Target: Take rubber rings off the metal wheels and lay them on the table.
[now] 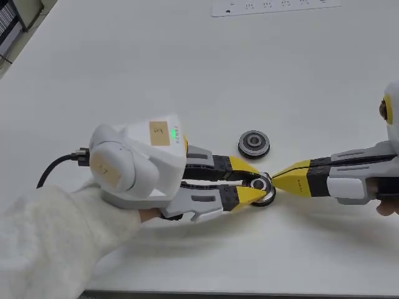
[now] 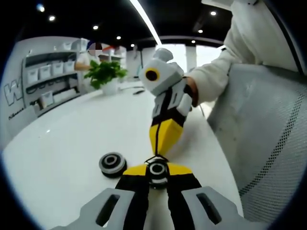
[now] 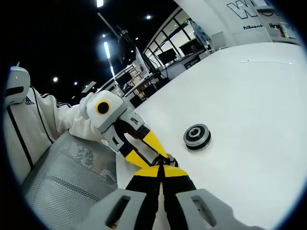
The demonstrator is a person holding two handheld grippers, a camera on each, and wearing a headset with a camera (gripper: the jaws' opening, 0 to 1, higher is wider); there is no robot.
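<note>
A white sleeve (image 1: 43, 243) is seen nearest in the head view, and just past it the left tool (image 1: 257, 184), whose jaws are closed part-way onto a wheel (image 1: 262, 185) low over the counter (image 1: 187, 68). The right tool (image 1: 278, 179) is set against that wheel from the opposite side. Its jaws are drawn almost together and its tips are at the rim; whether a ring is pinched cannot be told. A second wheel (image 1: 254, 143), with a dark ring around it, is laid flat just beyond the tools, apart from both. A cable (image 1: 53, 168) is attached to the back of the left tool, and a power strip (image 1: 274, 6) is placed at the far edge. In the left gripper view the held wheel is faced squarely between the yellow tips, and a plant (image 2: 103, 72) and shelves (image 2: 45, 79) are seen past the counter. In the right gripper view the wheel is largely hidden by the tool's own tips, and a mesh chair (image 3: 62, 177) is seen beside them.
</note>
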